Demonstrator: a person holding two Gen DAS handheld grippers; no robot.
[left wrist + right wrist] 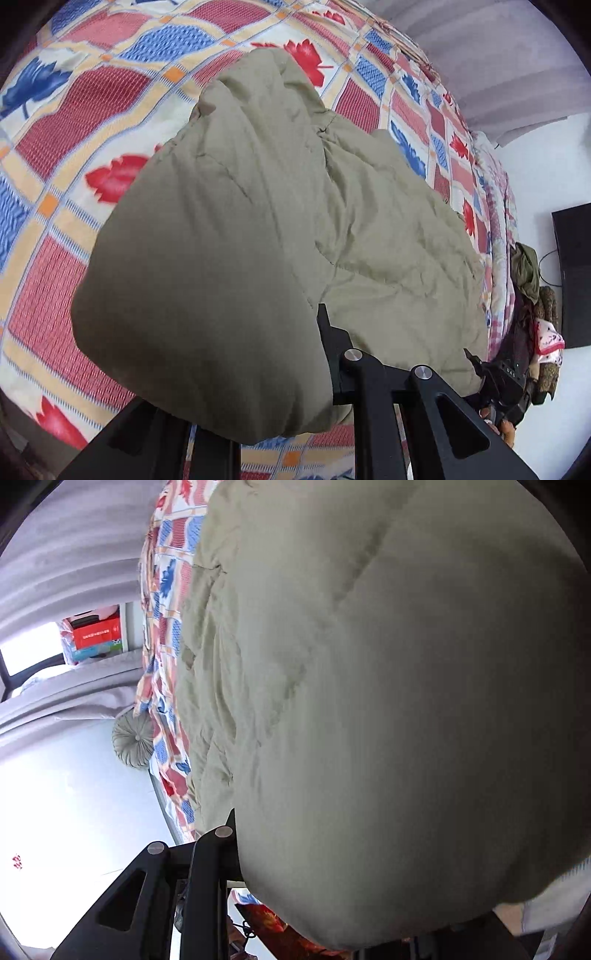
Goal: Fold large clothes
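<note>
I am holding a padded olive coat (236,221) over the bed (92,110), a thick fold bulging between my left jaws and another between my right jaws. It is looking roughly half folded; flattening and a final fold are remaining, I judge.

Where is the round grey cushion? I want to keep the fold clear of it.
In the right wrist view the round grey cushion sits at the left, against the patterned bedspread's edge, apart from the olive padded jacket.

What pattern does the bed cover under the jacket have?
The bed cover has red and blue checks with red and blue leaves, on cream; the left wrist view shows it best.
</note>
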